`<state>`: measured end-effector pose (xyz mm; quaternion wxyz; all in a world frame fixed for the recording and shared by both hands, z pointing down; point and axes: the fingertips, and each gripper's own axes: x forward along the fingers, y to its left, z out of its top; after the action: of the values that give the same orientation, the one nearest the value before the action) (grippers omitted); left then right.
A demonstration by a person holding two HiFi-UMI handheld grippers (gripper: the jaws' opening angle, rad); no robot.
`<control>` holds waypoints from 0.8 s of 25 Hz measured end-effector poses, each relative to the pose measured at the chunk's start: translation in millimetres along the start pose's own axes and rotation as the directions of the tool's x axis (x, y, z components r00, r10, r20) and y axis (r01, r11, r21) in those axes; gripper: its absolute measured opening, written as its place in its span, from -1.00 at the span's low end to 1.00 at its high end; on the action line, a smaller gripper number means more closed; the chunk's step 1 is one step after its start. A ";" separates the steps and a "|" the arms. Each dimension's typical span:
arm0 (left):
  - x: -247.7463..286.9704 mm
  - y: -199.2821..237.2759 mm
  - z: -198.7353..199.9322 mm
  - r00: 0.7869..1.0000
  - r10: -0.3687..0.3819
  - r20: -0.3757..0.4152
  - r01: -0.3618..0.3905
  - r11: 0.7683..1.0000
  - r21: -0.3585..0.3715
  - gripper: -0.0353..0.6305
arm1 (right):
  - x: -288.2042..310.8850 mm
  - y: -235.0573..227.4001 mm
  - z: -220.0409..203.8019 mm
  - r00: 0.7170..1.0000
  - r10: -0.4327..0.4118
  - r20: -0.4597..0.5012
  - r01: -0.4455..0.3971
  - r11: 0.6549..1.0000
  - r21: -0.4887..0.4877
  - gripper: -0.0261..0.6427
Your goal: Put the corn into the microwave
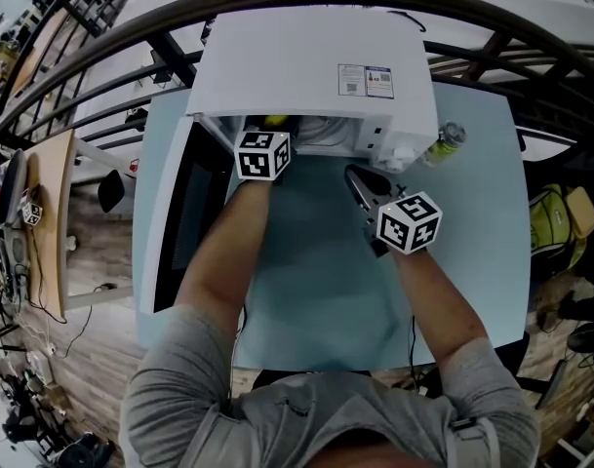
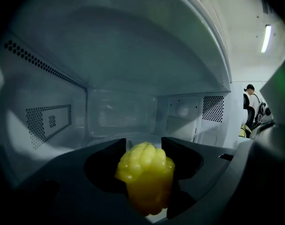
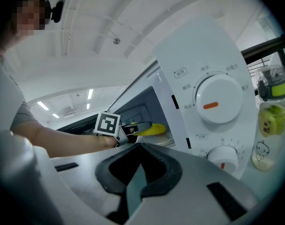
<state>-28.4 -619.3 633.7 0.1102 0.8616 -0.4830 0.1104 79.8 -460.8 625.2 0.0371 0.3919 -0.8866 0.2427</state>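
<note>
I had the left gripper (image 2: 143, 145) reaching into the open microwave (image 1: 306, 66), which sat at the top centre of the head view on the pale blue table (image 1: 316, 291). Its two dark jaws pinched the yellow corn (image 2: 146, 177) from either side, low in the middle of the left gripper view, with the kernelled end pointing at the back wall of the oven. The corn sat inside the cavity, between the perforated side walls; I could not tell whether it touched the oven floor. The microwave door (image 1: 184, 213) hung open at the left of the head view.

The right gripper (image 3: 140, 148) was outside the oven, over the table at centre right of the head view, pointed at the control panel. Its jaws were pressed together at the tips with nothing between them. In its view the upper dial (image 3: 217, 104) filled the upper right, and a clear bottle with a green cap (image 3: 268, 121) stood just beside the microwave at the right edge
</note>
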 end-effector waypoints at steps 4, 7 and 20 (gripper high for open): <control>-2.0 0.3 -2.5 1.000 -0.011 -0.003 0.011 1.000 -0.019 -0.14 | 1.4 1.1 -0.1 1.000 0.003 -0.003 -0.003 1.000 0.002 -0.87; -4.6 -3.0 -5.8 1.000 -0.020 -0.008 0.020 1.000 -0.014 -0.13 | 2.0 2.1 -1.4 1.000 0.004 -0.006 -0.004 1.000 0.002 -0.87; -2.4 -8.8 -30.0 0.992 -0.035 -0.120 0.040 0.999 0.034 -0.16 | 0.2 6.9 -2.4 1.000 0.004 -0.009 -0.004 1.000 -0.003 -0.87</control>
<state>-24.6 -603.9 660.8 0.1253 0.8643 -0.4571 0.1684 74.5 -455.9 624.6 0.0412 0.3888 -0.8877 0.2434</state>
